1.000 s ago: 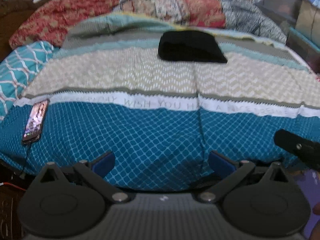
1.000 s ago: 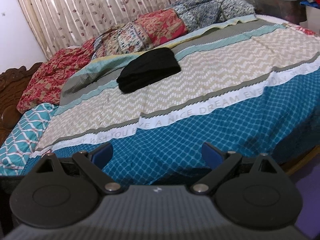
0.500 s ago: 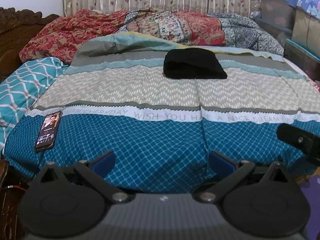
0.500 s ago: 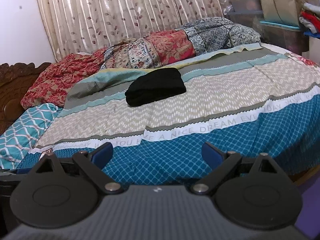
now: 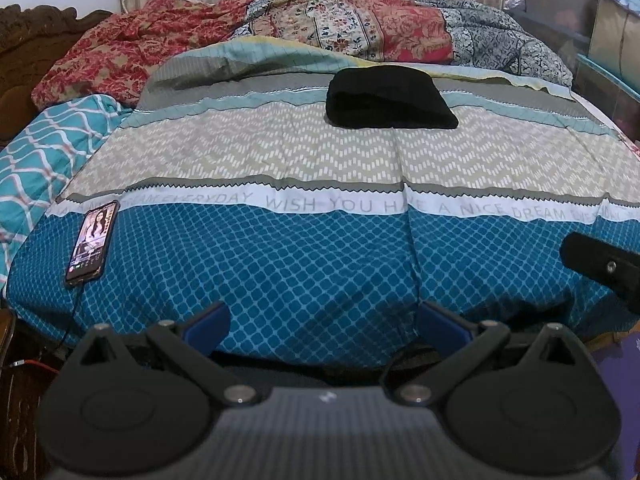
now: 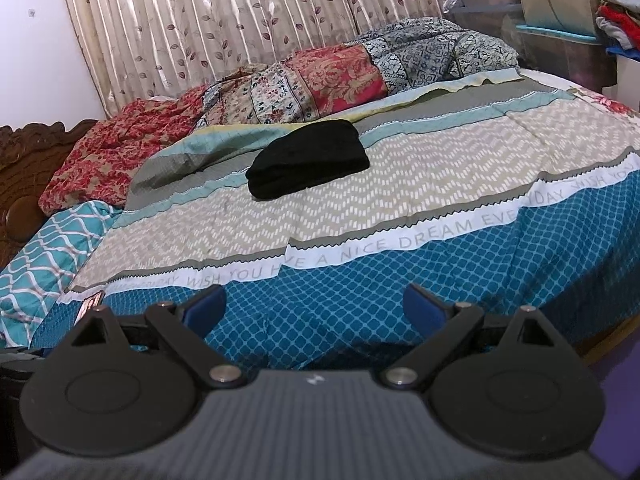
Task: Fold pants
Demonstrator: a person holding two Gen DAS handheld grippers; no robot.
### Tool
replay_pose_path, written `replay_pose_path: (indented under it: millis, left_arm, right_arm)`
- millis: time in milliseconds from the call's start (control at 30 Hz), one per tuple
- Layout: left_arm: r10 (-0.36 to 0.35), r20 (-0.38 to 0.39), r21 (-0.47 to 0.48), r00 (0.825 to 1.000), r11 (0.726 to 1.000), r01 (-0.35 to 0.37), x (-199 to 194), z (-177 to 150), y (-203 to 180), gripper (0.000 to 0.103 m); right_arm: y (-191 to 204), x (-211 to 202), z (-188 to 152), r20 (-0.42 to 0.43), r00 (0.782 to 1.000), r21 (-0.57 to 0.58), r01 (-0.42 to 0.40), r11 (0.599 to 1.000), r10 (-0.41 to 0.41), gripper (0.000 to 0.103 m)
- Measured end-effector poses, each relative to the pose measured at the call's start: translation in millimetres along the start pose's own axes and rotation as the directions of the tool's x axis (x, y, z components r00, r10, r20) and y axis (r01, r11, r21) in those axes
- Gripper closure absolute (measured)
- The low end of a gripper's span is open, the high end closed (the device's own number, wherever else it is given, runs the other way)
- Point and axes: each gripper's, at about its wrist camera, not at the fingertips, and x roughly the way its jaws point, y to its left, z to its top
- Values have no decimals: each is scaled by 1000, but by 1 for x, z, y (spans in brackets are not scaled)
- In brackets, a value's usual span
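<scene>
Teal, beige and grey bands of the bedspread (image 5: 320, 160) fill more of both views than a second ago, when the cameras sat lower and closer to the near edge of the bed; the curtain (image 6: 240, 24) behind the far edge, barely seen then, now shows tall in the right wrist view. Along that far edge lies a rumpled patchwork quilt (image 5: 360, 28) in red, cream and dark blue, with a carved wooden headboard (image 6: 24, 168) at the left corner. Stacked clear storage bins (image 6: 560, 40) stand past the right edge of the bed, and folded clothes in red, white and blue (image 6: 618, 28) sit piled at the far right; what the bins hold cannot be made out. Black and already folded into a thick pad, the pants (image 5: 390, 98) rest on the grey and beige bands toward the far edge, roughly midway across, long axis running left to right across the bed, in the same spot as before. A lit phone (image 5: 93, 242) lies near the left edge on the teal band, its cable trailing off the near edge. Both the left gripper (image 5: 322, 320) and the right gripper (image 6: 314, 306) hang off the near edge, jaws wide and holding nothing.
</scene>
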Motion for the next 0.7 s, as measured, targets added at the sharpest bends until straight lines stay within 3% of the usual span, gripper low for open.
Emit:
replay_pose_path:
  millis: [700]
  left_arm:
    - [13,-30,-6,999,1000,-13,6,2,1,0]
  right_arm:
    - [5,3,0,-36,999,-20,-20,1000,20,6]
